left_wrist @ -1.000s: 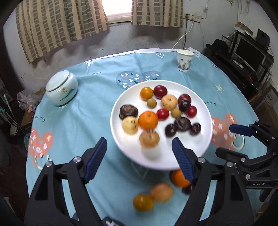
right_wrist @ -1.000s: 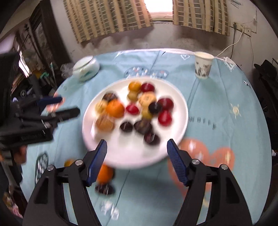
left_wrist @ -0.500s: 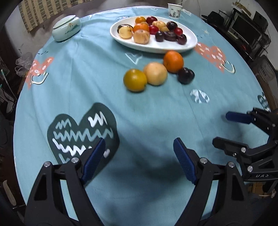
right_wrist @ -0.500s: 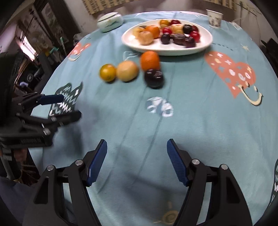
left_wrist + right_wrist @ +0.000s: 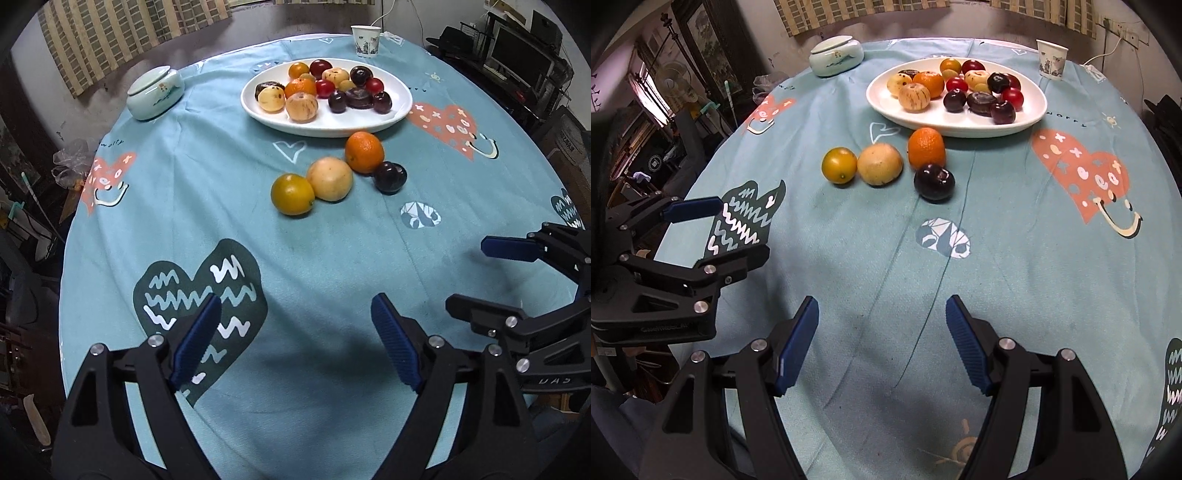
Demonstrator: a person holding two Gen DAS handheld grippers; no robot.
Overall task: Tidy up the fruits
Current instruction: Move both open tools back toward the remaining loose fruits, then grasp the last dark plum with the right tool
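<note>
A white plate (image 5: pixel 397 112) (image 5: pixel 1030 118) holds several fruits at the far side of the round table. On the cloth in front of it lie a yellow-green citrus (image 5: pixel 292 194) (image 5: pixel 839 165), a pale yellow fruit (image 5: pixel 329 178) (image 5: pixel 880 164), an orange (image 5: pixel 364 151) (image 5: pixel 926 147) and a dark plum (image 5: pixel 390 177) (image 5: pixel 933 181). My left gripper (image 5: pixel 295 343) is open and empty near the front edge. My right gripper (image 5: pixel 882 343) is open and empty beside it; it also shows in the left wrist view (image 5: pixel 476 277).
A lidded pale green ceramic jar (image 5: pixel 155 92) (image 5: pixel 836 55) stands at the back left and a paper cup (image 5: pixel 365 40) (image 5: pixel 1051 59) at the back right. The teal cloth covers the table; furniture and clutter surround it.
Both grippers have pulled back from above the plate toward the near edge of the table and stayed open. The four loose fruits lie where they were.
</note>
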